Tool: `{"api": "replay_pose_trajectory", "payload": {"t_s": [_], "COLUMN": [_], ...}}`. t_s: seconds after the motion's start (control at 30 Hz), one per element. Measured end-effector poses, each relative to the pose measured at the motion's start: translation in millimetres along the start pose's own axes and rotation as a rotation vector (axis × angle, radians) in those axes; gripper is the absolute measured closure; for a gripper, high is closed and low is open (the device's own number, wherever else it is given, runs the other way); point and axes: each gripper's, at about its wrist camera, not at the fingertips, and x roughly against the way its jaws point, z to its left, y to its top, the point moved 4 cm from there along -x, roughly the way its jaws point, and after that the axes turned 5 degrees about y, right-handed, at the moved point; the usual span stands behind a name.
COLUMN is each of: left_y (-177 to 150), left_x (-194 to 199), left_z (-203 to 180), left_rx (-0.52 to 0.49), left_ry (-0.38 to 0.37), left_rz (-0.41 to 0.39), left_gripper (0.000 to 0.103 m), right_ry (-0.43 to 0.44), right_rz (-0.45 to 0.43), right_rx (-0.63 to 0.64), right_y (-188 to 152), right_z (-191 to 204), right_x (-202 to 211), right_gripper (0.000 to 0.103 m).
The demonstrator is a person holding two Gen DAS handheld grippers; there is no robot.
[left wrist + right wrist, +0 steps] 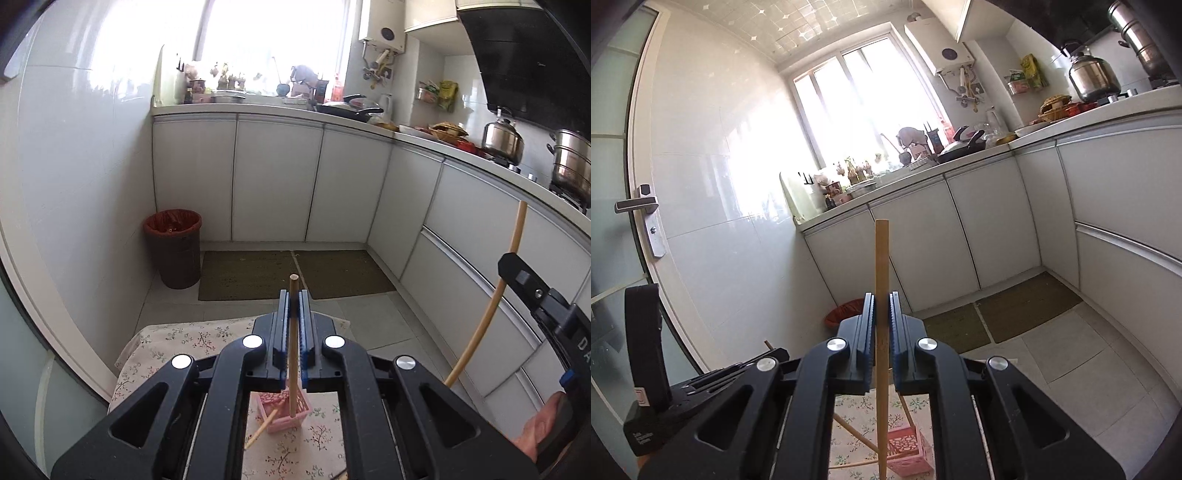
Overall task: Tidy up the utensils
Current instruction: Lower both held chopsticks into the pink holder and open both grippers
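Observation:
My left gripper [294,308] is shut on a wooden chopstick [293,354] held upright; its lower end reaches into a pink perforated holder [286,415] on the floral tablecloth [177,343]. Another chopstick [260,430] leans out of the holder. My right gripper [882,308] is shut on a second upright chopstick [881,280], above the pink holder [908,448]. In the left wrist view the right gripper's body [554,306] shows at the right with its chopstick [487,306]. The left gripper's body [713,387] shows at the left of the right wrist view.
Loose chopsticks [855,435] lie on the cloth beside the holder. White cabinets [277,181] line the back and right. A brown bin [173,249] stands in the left corner, floor mats [295,273] ahead. A glass door [620,221] is at the left. Pots [504,138] sit on the counter.

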Motion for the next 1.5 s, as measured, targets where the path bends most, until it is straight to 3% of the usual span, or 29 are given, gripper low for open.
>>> {"api": "replay_pose_trajectory", "payload": {"t_s": [0.17,0.2,0.27,0.3,0.4,0.57,0.73,0.87,1.07,1.1,1.13,1.2,1.37,1.43,1.5], "left_y": [-24,-30,-36,-37,-33,-28,-27,-26,-23,-22,-21,-17,-13,-14,-18], "left_x": [-58,-63,-60,-55,-42,-25,-21,-16,-3,2,7,17,41,49,56], "left_z": [14,15,22,27,44,67,90,100,106,106,105,100,79,69,59], "left_rx": [0.016,0.014,0.028,0.043,0.11,0.12,0.142,0.156,0.155,0.158,0.158,0.144,0.12,0.108,0.099], "left_ry": [0.004,0.007,0.019,0.016,0.01,0.141,0.194,0.205,0.214,0.214,0.213,0.206,0.187,0.186,0.181], "left_rz": [0.078,0.087,0.059,0.036,-0.002,-0.058,-0.064,-0.079,-0.09,-0.096,-0.102,-0.115,-0.127,-0.124,-0.119], "left_gripper": [0.096,0.09,0.063,0.061,0.06,0.06,0.059,0.057,0.053,0.051,0.046,0.045,0.04,0.034,0.028], "right_ry": [0.001,0.0,-0.004,-0.007,-0.013,-0.008,-0.011,-0.014,-0.017,-0.011,-0.006,-0.005,-0.041,-0.076,-0.104], "right_rz": [0.023,0.03,0.043,0.048,0.054,0.033,0.003,-0.009,0.06,0.056,0.049,0.022,-0.006,-0.005,0.004], "right_rx": [0.005,0.007,0.007,0.008,0.014,0.04,0.068,0.106,0.104,0.099,0.101,0.114,0.135,0.12,0.099], "right_y": [-27,-32,-40,-45,-53,-60,-67,-87,-111,-108,-102,-88,-58,-51,-46], "right_z": [-13,-15,-18,-20,-21,-9,-1,1,-2,-1,2,8,16,14,9], "right_x": [-37,-44,-57,-63,-75,-93,-108,-118,-138,-133,-126,-106,-55,-37,-20], "right_gripper": [0.095,0.095,0.095,0.095,0.095,0.095,0.095,0.095,0.092,0.09,0.08,0.07,0.066,0.048,0.041]}}
